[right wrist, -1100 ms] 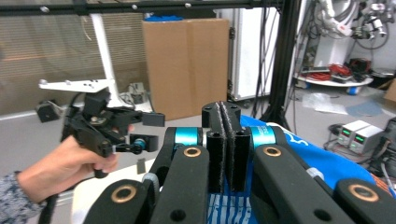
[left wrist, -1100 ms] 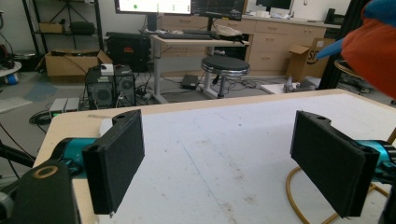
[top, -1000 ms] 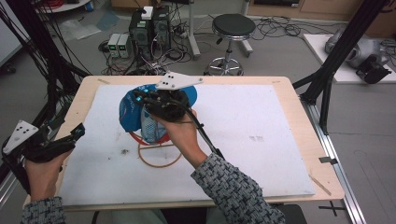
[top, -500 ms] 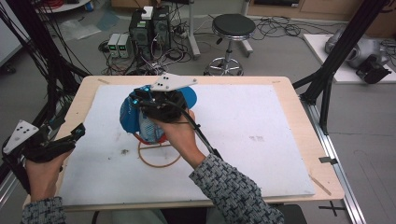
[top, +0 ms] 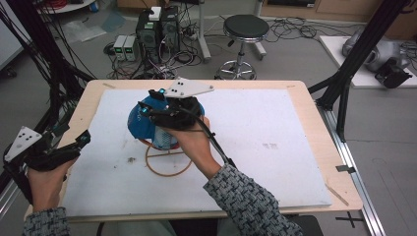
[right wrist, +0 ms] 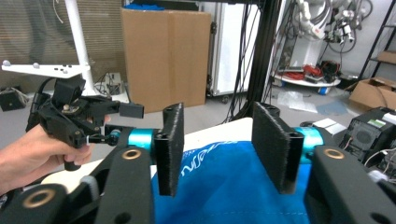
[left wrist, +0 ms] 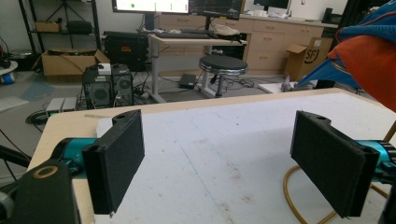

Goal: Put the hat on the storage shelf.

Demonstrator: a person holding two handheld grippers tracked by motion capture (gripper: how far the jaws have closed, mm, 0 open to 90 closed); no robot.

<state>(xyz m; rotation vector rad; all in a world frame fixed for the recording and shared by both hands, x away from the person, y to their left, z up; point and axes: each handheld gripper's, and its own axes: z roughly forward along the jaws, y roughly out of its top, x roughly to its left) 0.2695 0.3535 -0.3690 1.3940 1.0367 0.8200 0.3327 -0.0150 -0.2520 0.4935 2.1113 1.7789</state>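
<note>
The right hand-held gripper (top: 147,109) has crept slightly forward over the blue bag (top: 140,125) mid-counter (top: 275,118), jaws open above it; the left hand-held gripper (top: 83,138) waits open, well apart.

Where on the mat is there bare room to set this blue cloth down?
The mat is bare on its whole right half, from the right gripper to the far edge. It is crowded near the left: blue cloth, wire ring, left gripper.

Bag (top: 145,123) on board (top: 275,147) — ring (top: 167,160) beneath
</note>
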